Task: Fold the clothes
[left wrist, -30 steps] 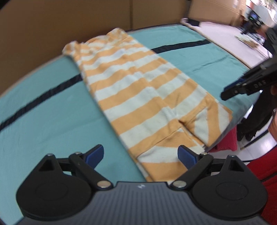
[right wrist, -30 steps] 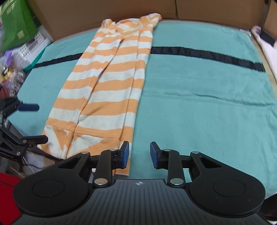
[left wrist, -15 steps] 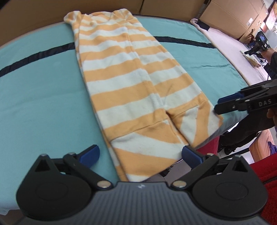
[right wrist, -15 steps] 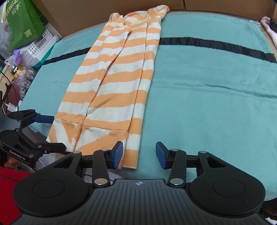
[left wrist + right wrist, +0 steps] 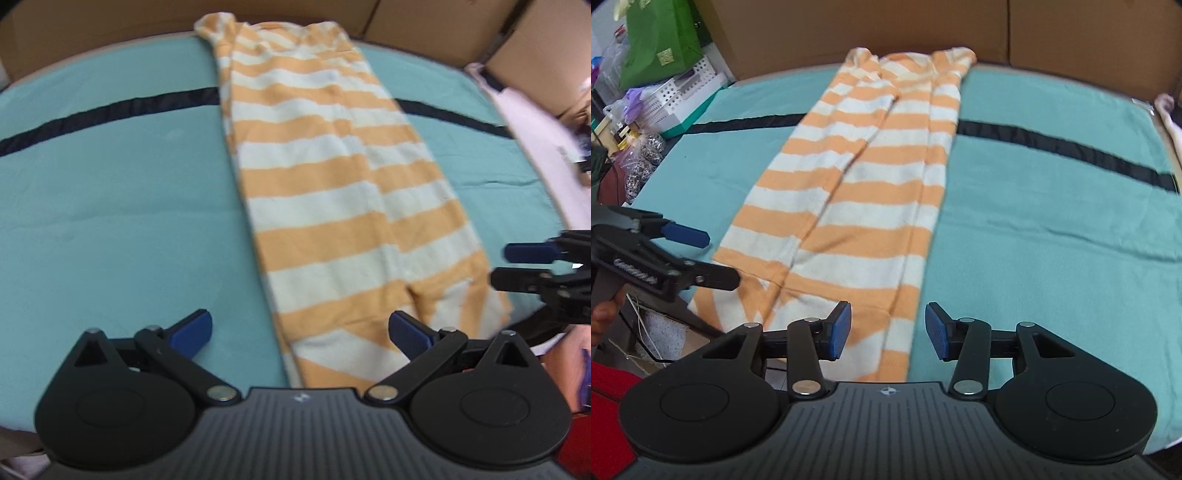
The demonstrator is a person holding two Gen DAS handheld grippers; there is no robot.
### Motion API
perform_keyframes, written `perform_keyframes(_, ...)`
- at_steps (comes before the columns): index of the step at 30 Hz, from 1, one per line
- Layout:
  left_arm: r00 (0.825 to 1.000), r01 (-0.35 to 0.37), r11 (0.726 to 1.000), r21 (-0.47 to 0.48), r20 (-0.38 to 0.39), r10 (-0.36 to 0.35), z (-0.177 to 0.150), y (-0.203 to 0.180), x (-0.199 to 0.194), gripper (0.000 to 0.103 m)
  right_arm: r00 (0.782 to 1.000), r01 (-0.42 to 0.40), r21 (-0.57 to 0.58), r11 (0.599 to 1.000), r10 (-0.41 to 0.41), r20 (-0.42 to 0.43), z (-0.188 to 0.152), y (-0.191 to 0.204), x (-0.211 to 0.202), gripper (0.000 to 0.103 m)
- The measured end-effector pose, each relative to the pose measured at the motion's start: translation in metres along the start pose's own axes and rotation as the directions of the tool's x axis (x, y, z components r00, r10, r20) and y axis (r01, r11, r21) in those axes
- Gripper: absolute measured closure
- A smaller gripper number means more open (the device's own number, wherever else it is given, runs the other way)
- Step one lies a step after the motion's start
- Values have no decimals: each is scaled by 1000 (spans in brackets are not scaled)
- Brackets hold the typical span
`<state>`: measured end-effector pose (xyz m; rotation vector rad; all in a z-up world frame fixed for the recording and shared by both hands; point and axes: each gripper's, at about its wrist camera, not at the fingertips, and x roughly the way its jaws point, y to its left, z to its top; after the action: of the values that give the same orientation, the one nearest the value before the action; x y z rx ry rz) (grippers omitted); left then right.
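The striped garment (image 5: 343,206) lies in a long narrow strip down the frame's middle on the teal surface (image 5: 110,221), sides seemingly folded in. Left claw (image 5: 301,330) gapes wide, right claw (image 5: 888,330) moderately open, both empty near its hem; crosswise folds remain.

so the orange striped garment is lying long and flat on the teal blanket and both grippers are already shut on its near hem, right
Not quite: both views show the left gripper and right gripper open, gripping nothing. The striped garment does lie long and flat on the teal blanket.
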<state>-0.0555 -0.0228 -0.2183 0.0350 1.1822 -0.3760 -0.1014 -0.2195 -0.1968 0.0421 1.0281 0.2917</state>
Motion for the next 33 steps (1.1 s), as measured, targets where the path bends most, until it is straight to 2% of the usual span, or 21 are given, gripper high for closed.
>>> perform_keyframes(5,999,-45,999,12,-29,45,7,-8,10,1,1000,11,-66,998,-12,-3,5,16,12,55)
perform_keyframes(9,996,-75,997,22,-37,75,7,-15,12,1,993,76,-118,990,-85,-75,-4,20,24,55)
perform_keyframes(12,996,-79,996,36,-38,81,7,-18,12,1,993,77,-81,994,-84,-78,-8,12,19,55)
perform_keyframes(18,997,-72,997,40,-36,74,6,-17,13,1,994,35,110,993,-23,-105,-11,-15,9,54)
perform_keyframes(22,996,-80,996,47,-35,81,6,-19,14,1,995,24,115,993,-12,-104,-14,-13,10,54)
perform_keyframes(24,996,-75,996,41,-37,77,5,-18,13,1,994,16,92,996,-6,-106,-13,-9,13,53)
perform_keyframes(28,999,-32,998,62,-41,34,0,-14,6,1,994,6,47,999,-1,-112,-12,0,17,43)
perform_keyframes(33,996,60,998,32,-62,-57,-17,-2,-7,1,995,6,57,998,0,-104,-14,-7,15,43)
